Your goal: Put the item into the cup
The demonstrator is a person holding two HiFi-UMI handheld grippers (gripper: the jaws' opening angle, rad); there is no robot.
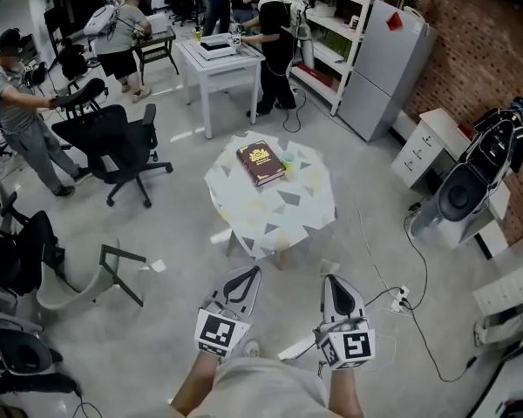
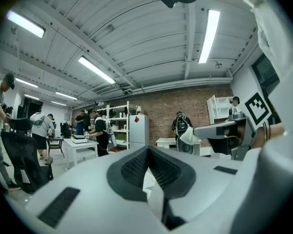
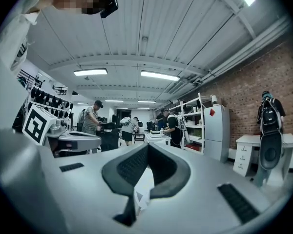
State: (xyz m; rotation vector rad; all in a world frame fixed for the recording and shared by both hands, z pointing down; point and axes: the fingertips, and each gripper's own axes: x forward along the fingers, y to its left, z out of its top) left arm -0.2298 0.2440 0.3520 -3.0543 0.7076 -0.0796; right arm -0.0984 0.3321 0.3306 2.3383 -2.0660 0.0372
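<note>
Claws: left claw [image 1: 250, 273] and right claw [image 1: 331, 279] side by side, on the near side of the worktop [image 1: 283, 218], well apart from it, tips toward it.
Left jaws: pressed together tip to tip, nothing between them.
Right jaws: closed the same way, empty.
Worktop: small and round, with a patterned cloth over it.
Book [image 1: 261, 162]: dark red, lying flat on the far part of the worktop.
Cup [image 1: 288, 158]: small pale-green shape on the worktop, just beside the book's right edge; too small to be sure of more.
Left of the worktop: black office chair [image 1: 113, 142].
Beyond the worktop: white desk [image 1: 220, 66] with people standing at it.
Far right of the worktop: grey fridge [image 1: 379, 68].
</note>
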